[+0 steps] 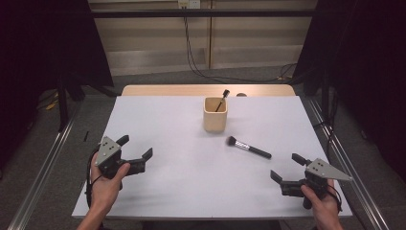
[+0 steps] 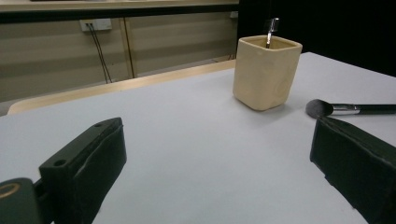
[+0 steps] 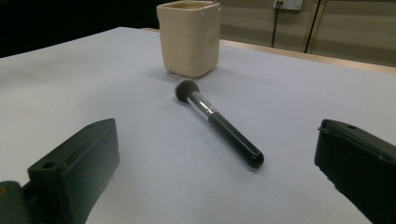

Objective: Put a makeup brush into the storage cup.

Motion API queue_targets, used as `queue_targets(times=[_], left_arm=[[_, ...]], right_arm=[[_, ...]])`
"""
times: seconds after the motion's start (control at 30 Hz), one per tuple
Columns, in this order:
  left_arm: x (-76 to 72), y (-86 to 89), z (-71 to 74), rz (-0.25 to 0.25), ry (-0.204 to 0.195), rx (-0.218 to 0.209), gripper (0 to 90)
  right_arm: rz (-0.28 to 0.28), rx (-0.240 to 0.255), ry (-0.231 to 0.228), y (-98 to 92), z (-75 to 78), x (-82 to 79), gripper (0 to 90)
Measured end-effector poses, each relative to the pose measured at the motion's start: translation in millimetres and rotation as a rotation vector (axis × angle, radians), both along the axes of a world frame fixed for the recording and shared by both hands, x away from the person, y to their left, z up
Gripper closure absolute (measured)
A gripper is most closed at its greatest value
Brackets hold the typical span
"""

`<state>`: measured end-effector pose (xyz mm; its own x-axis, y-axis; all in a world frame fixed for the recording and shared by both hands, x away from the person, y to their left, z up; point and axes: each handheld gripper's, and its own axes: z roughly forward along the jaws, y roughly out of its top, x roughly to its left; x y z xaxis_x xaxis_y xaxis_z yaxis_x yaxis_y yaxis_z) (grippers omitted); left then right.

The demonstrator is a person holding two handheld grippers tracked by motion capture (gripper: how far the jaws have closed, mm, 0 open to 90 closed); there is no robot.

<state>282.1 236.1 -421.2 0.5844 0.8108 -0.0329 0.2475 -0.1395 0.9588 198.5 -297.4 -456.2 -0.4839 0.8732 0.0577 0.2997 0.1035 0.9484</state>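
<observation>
The makeup brush (image 1: 248,147) lies flat on the white surface (image 1: 182,182), just at four o'clock of the beige cup (image 1: 215,115), its bristle head toward the cup and its black handle pointing toward the right hand-held gripper (image 1: 286,168). It looks light and rigid along the glossy handle, likely slick, with a soft head that would deform if pinched. The handle's middle, behind the metal ferrule, seems the best place to grip. Both the right and the left hand-held gripper (image 1: 137,147) stand spread and empty.
</observation>
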Motion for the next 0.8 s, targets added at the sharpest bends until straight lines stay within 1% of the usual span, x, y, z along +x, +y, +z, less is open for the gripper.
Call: queue_targets(times=[0.07,0.17,0.27,0.3,0.33,0.4,0.43,0.47,0.53,0.6,0.63,0.67,0.73,0.77,0.8], left_arm=[[-4.5,2.1,-0.5,0.006,0.008,-0.015,3.6],[-10.4,2.9,-0.2,0.000,0.005,-0.001,3.5],[-16.8,2.3,-1.7,-0.007,0.007,-0.015,3.2],[-18.7,2.9,-2.5,-0.010,0.002,0.000,3.2],[-20.7,3.1,-3.6,-0.014,0.003,0.002,2.8],[-25.4,2.1,-6.0,-0.008,0.011,-0.007,2.7],[-27.5,2.4,-6.8,-0.015,0.011,0.008,2.7],[-29.7,2.2,-7.7,-0.016,0.009,0.013,2.6],[-34.2,1.9,-9.7,-0.006,0.015,0.003,2.6],[-39.0,3.0,-10.8,0.001,0.016,0.005,2.6],[-41.2,3.0,-11.3,0.003,0.026,0.000,2.6],[-42.7,4.2,-11.4,-0.010,0.026,0.023,2.6],[-46.5,4.2,-13.2,-0.009,0.010,0.051,2.9],[-48.0,4.7,-14.1,-0.013,0.008,0.057,3.1],[-49.1,5.1,-15.4,-0.014,0.011,0.052,3.0]], right_arm=[[-0.001,-0.001,0.000,-0.1,0.0,0.2,0.0],[-0.004,0.000,-0.001,-0.3,0.1,0.2,0.0],[-0.007,0.000,-0.001,-0.4,0.2,0.8,0.0],[-0.007,0.000,-0.001,-0.4,0.2,0.8,0.0],[-0.008,0.001,-0.001,0.0,0.3,1.0,0.0],[-0.010,0.002,-0.001,1.1,0.4,1.4,0.0],[-0.011,0.002,-0.007,1.4,0.7,1.5,0.0],[-0.009,0.000,-0.010,1.5,1.0,1.4,0.0],[-0.008,0.000,-0.007,1.6,0.9,1.5,0.0],[-0.010,0.003,-0.007,1.1,0.9,1.4,0.0],[-0.010,0.002,-0.009,0.6,1.0,1.1,0.0],[-0.012,0.004,-0.009,0.3,1.1,0.6,0.0],[-0.016,0.008,-0.007,-0.3,0.8,-0.2,0.0],[-0.016,0.004,-0.008,-1.2,0.8,-0.3,0.0],[-0.022,0.005,-0.008,-1.8,0.9,-0.7,0.0]])
